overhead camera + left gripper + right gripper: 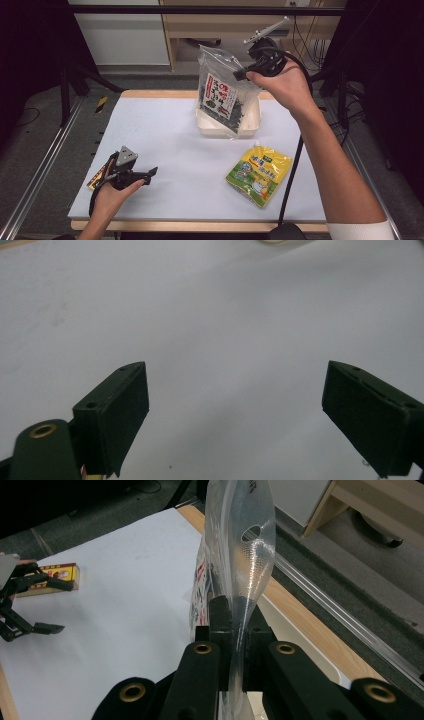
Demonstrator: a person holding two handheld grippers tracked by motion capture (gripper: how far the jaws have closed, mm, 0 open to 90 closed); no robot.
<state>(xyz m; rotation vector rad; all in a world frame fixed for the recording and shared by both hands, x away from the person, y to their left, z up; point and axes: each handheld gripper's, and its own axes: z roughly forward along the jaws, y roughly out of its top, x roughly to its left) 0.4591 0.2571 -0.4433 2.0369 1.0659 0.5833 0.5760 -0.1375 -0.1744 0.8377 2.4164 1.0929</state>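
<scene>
Overhead, worktop carries a white tray at 12 o'clock. Your seaweed bag hangs long axis vertical, bottom edge dipping into that tray, directly below your right gripper, whose jaws are clenched on its clear top seal. Left gripper rests at 8 o'clock, jaws released, well apart.

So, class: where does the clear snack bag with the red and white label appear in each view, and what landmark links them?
High view: snack bag hangs top centre, over the white tub.
Left gripper view: not in it.
Right gripper view: bag upright at centre, pinched between the fingers.
Shared landmark: the white table.
</scene>
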